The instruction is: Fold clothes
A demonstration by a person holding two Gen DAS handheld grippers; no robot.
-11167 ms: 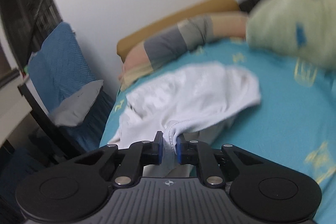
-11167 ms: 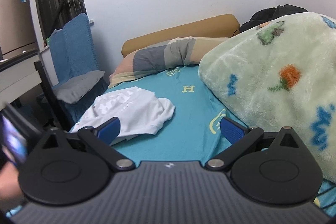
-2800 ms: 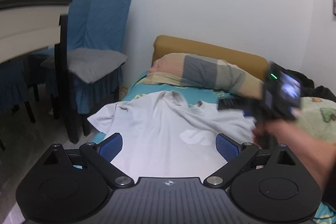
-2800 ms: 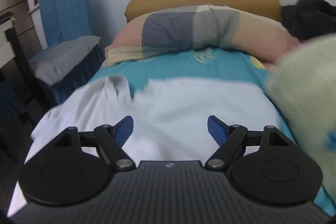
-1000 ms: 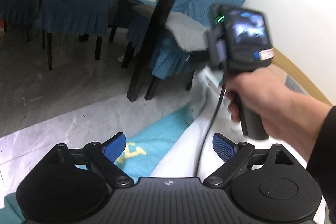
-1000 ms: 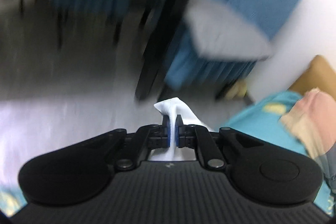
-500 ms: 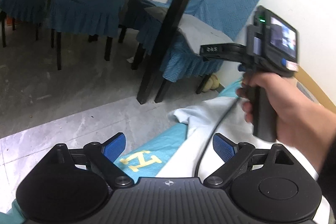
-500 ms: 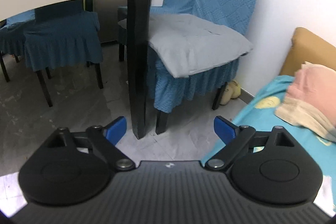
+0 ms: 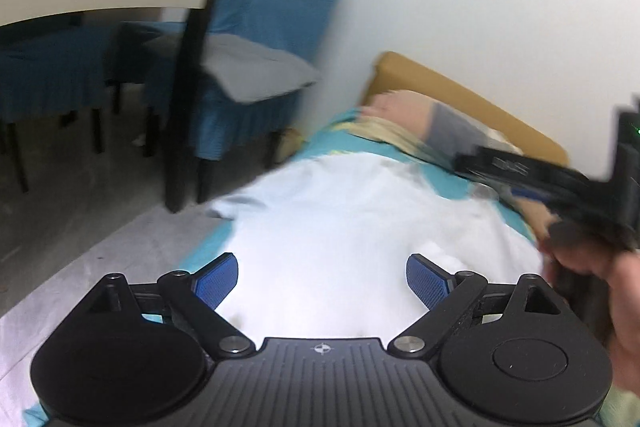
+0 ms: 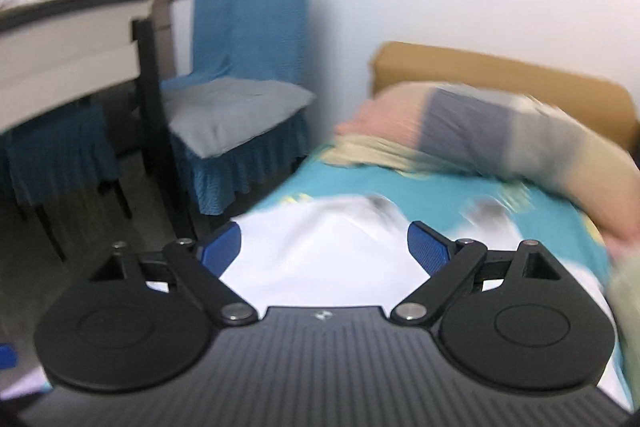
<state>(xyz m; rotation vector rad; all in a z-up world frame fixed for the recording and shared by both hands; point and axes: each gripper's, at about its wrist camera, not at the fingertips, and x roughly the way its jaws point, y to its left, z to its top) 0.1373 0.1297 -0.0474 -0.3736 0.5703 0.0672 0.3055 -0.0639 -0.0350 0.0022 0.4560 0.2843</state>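
White shirt (image 9: 352, 227) lies flat on the bed (image 10: 440, 195) — collar toward the far pillow (image 10: 480, 131); left claw (image 9: 322, 281) and right claw (image 10: 324, 251) hover wide, angled down, empty.

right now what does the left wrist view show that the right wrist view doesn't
Only the left wrist view shows the person's right hand gripping the handle of the black right gripper, seen from outside at the right edge.

Only the right wrist view shows the pale green fleece blanket at the right edge and the right gripper with its blue pads wide apart and empty.

Both show the white t-shirt spread on the turquoise bedsheet, the striped pink and grey pillow, the tan headboard, and the blue-covered chair with a grey cushion. The left gripper is open too.
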